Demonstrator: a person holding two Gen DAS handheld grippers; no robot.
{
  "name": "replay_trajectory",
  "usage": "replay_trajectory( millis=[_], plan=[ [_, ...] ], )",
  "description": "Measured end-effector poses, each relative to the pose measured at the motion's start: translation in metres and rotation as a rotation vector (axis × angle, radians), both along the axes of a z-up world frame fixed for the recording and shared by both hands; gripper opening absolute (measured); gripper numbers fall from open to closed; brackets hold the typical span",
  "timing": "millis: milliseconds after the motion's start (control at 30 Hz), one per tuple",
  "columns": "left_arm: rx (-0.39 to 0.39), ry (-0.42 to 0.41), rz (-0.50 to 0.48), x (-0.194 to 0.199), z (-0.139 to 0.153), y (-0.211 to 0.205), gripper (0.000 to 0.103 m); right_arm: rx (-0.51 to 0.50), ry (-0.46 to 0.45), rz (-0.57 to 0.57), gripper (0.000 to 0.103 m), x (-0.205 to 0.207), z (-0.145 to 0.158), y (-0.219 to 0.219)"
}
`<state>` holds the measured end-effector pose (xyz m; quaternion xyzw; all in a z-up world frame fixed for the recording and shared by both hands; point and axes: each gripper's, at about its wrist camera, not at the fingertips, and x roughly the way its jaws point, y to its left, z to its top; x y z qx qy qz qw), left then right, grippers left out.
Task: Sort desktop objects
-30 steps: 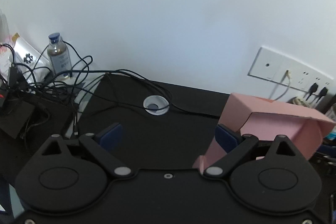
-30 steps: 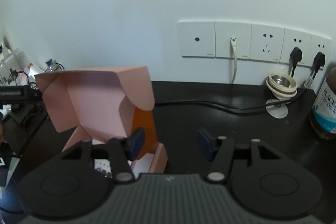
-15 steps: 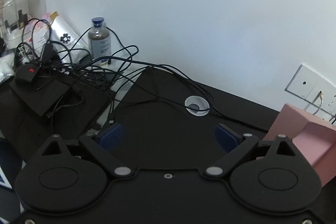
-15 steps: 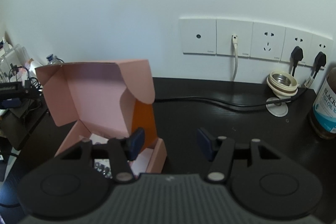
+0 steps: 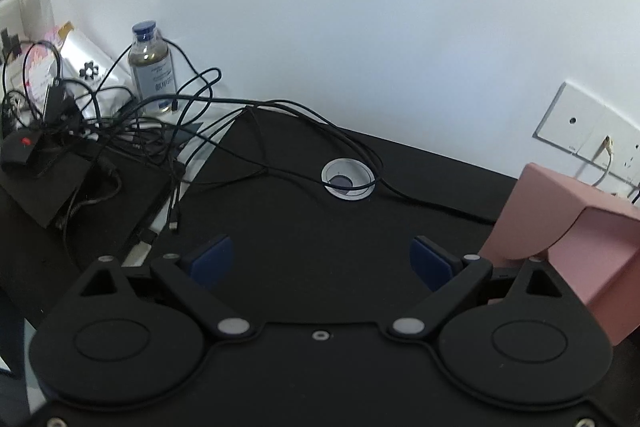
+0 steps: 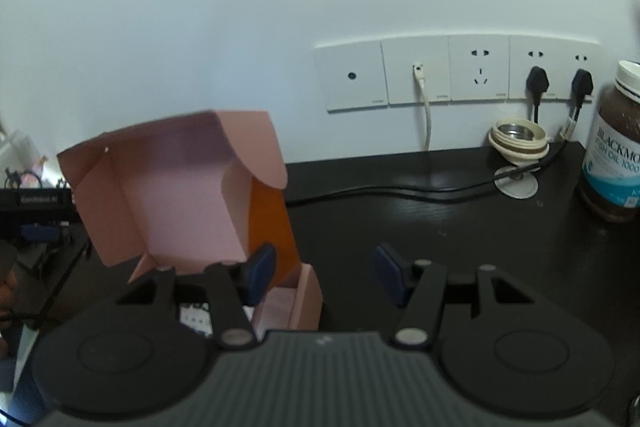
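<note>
Pink cardboard box (image 6: 176,203) stands lid-up on the black table (image 6: 440,227), and with both the left tool (image 5: 320,259) and right tool (image 6: 326,277) released and empty, a careless sweep beside the box could topple its lid.

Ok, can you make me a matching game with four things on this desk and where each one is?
Things:
1. open pink cardboard box
2. brown fish oil bottle
3. small glass bottle with blue cap
4. round grey cable hole

Places:
A. far right, below the wall sockets
B. among tangled black cables, by the wall
C. in the black desk's middle
D. just left of the right gripper's fingers

Pairs: 1-D, 2-A, 3-B, 4-C
</note>
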<state>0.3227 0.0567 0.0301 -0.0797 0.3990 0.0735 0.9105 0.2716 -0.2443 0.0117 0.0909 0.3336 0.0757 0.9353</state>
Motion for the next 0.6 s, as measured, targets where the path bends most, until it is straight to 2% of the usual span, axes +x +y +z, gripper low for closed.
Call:
replay_trajectory(
  millis=[267,600],
  plan=[
    [0.050,-0.016,-0.064,-0.001,0.005,-0.018,0.096,0.025,-0.004,0.009,0.056,-0.004,-0.005,-0.002],
    [0.003,0.000,-0.062,-0.011,0.003,-0.009,0.096,0.004,0.002,0.028,0.056,-0.004,-0.004,-0.003]
  ],
)
